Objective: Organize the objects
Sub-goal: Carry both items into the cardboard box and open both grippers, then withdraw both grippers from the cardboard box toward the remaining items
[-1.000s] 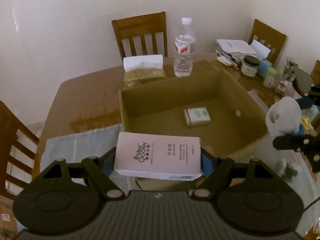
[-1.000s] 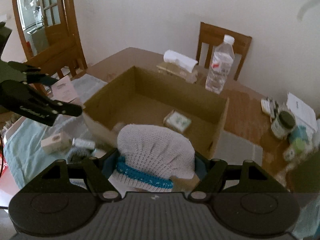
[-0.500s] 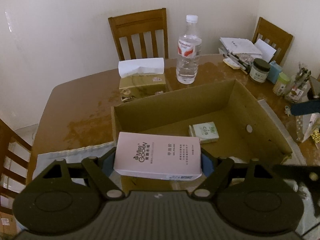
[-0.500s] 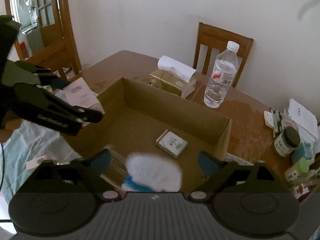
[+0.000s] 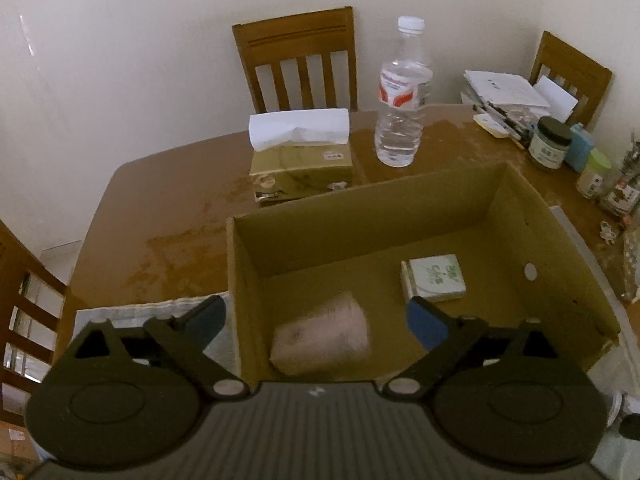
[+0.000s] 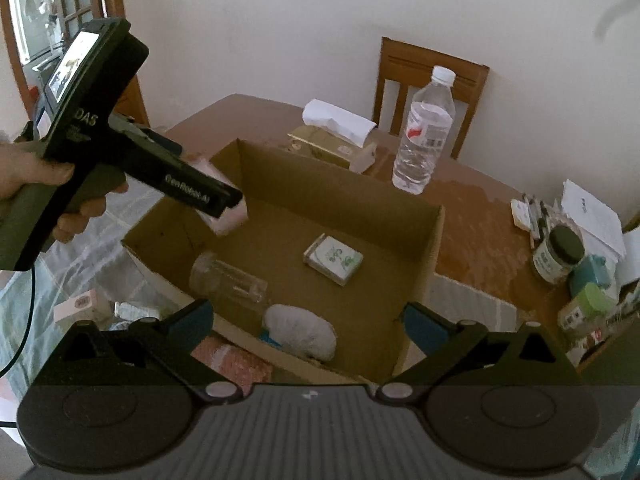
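Both the left gripper (image 5: 316, 320) and right gripper (image 6: 306, 322) gape released, the left's jaws just opened, dropping the pink box (image 5: 322, 338) into the cardboard box (image 5: 576, 280); next, fetch another item from the tabletop (image 5: 160, 208).

Your cardboard box (image 6: 432, 240) stands open-topped. Inside it, the green-and-white packet (image 6: 334, 258) lies flat mid-floor, the white knitted hat (image 6: 300, 334) sits slumped in the near corner, and the blurred pink box (image 5: 322, 334) is tilted at the left wall.

Black hand-held gripper (image 5: 316, 322), blue pads (image 5: 426, 324)
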Demonstrator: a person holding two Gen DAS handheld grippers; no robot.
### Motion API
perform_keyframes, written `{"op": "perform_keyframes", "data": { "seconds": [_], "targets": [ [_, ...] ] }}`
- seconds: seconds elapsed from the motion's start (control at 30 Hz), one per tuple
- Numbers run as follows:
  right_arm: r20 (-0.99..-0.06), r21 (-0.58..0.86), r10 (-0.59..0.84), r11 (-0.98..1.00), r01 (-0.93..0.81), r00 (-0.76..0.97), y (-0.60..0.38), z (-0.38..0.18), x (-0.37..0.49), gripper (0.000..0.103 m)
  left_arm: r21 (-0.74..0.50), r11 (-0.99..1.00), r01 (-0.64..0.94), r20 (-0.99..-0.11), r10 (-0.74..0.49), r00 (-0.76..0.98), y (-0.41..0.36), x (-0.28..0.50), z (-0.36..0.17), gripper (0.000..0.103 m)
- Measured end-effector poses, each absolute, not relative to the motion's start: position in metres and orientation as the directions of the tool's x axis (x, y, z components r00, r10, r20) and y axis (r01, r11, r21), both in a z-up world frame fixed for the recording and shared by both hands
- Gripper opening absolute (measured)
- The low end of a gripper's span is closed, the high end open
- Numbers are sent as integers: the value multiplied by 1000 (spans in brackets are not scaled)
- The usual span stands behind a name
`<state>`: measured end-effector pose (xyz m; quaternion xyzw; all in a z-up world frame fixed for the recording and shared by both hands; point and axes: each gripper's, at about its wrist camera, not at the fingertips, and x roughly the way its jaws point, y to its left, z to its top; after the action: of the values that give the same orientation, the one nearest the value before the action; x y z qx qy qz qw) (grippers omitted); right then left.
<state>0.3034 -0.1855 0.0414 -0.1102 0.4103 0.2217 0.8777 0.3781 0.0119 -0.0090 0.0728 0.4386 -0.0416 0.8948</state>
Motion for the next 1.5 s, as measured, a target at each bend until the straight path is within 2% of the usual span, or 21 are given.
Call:
{"op": "perform_keyframes", "data": {
  "seconds": [0.53,0.83,1.37,1.5],
  "targets": [
    [-772,39,298,904,-425,562,-193,35,268,103,84,986,145,-747,-34,664,14,306,12,101],
    [-818,66,256,931,-358,515,-189,-12,226,103,7,995,97,-783,-55,620,30,238,-14,102],
    [-846,136,225,968,-211,484,-166,-49,183,103,63,998,17,-809,42,586,65,161,-77,102],
    [-852,136,217,970,-199,477,-155,-53,184,103,74,996,-50,-817,90,570,81,152,-90,102]
  ]
}}
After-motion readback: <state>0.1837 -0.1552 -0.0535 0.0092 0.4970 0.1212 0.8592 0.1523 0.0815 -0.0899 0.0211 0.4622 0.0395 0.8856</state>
